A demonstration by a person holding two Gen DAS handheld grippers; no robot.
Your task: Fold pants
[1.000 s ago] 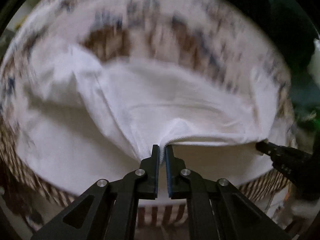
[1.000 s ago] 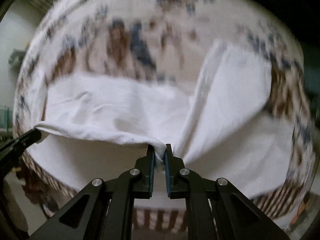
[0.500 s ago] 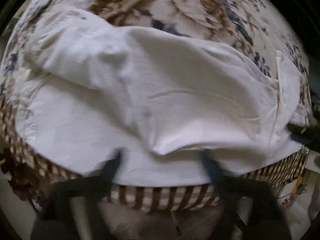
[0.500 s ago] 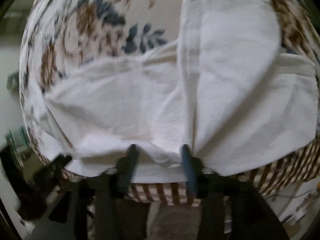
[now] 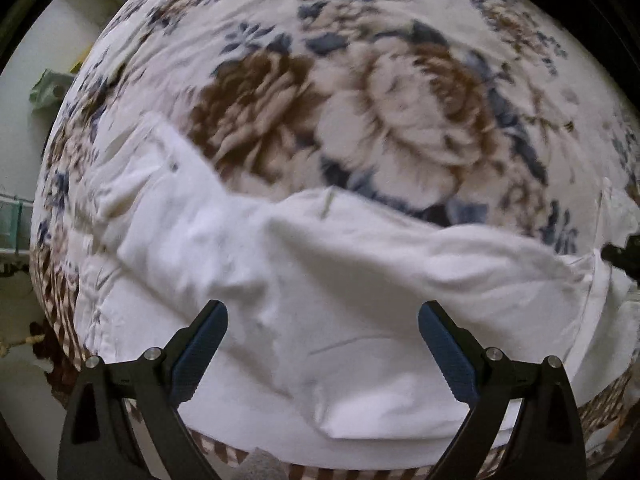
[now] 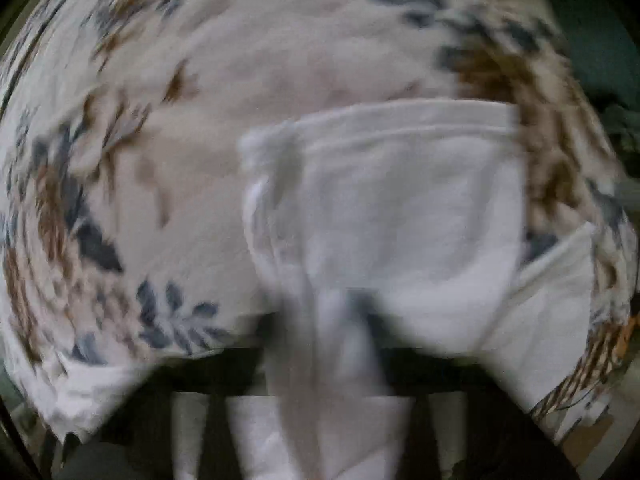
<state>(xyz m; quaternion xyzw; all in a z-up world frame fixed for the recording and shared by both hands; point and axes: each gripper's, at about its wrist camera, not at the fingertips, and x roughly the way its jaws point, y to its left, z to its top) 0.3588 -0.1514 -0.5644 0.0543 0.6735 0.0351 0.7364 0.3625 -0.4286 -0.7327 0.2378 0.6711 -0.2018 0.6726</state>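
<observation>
A bench under a floral cloth (image 5: 400,120) fills most of what I can see, with a striped border hanging off its near edge and a pale wall beyond the left corner.

The left claw (image 5: 322,308) points down over the near edge. Its jaws have just been opening and stand spread wide, released. Cloth lies below the gap between them, but neither pad presses on it.

The right claw (image 6: 332,320) is badly smeared in its own view. Its jaws have just been closing and are clenched. A band of white cloth seems to run up through them, so I take it to be gripping the pants (image 5: 360,280), though the blur stops me being sure.

The pants are white and rumpled, and lie on the cloth along the near edge. Their long axis runs from the left corner toward the right one. One layer is already lapped over another, with a seamed edge showing at the far side.

I'd judge the next fold depends on this: the pants stretch sideways across the left claw rather than away from it, and the right claw is at their right end, so it is the nearer one to carry that end over.

I count one pair of pants and two claws.
</observation>
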